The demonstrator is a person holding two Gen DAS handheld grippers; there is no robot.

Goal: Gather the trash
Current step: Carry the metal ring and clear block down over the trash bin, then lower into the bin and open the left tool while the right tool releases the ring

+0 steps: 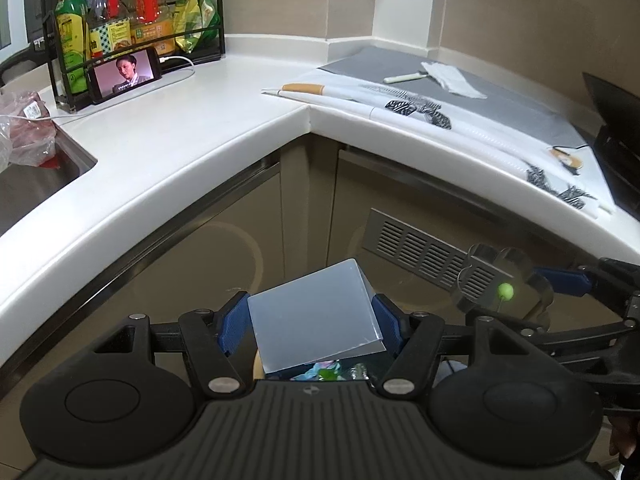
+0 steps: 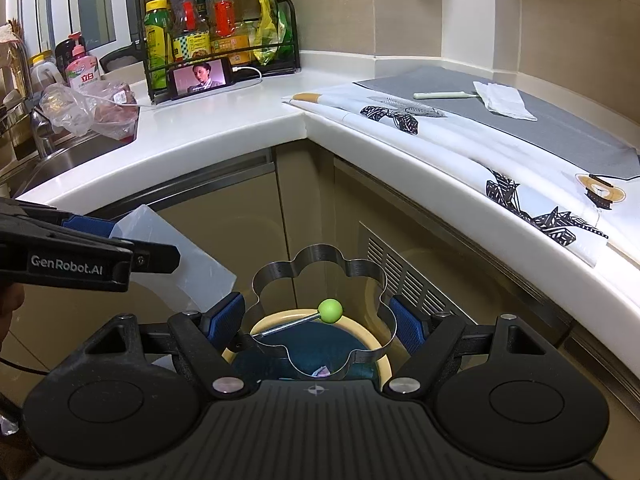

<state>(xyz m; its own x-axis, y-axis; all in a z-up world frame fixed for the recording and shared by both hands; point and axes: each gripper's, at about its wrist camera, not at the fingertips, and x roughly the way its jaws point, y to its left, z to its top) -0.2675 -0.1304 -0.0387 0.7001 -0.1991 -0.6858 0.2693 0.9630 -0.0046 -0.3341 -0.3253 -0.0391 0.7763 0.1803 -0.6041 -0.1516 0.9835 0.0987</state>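
Two white counters (image 1: 168,148) meet above cabinets (image 2: 224,248).

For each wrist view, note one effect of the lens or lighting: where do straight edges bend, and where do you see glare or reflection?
Left wrist view: the white countertop edge bows strongly, and pale ring reflections sit on the glossy cabinet door. Right wrist view: the same edge curves, corners darken, and the metal flower-shaped ring glints.

Printed in white along the side of the left gripper (image 2: 230,304): "GenRobot.AI". On the pink soap bottle (image 2: 82,69) by the sink: two large blue Chinese characters, "立白". Labels on the rack bottles (image 2: 191,40) too small to read.
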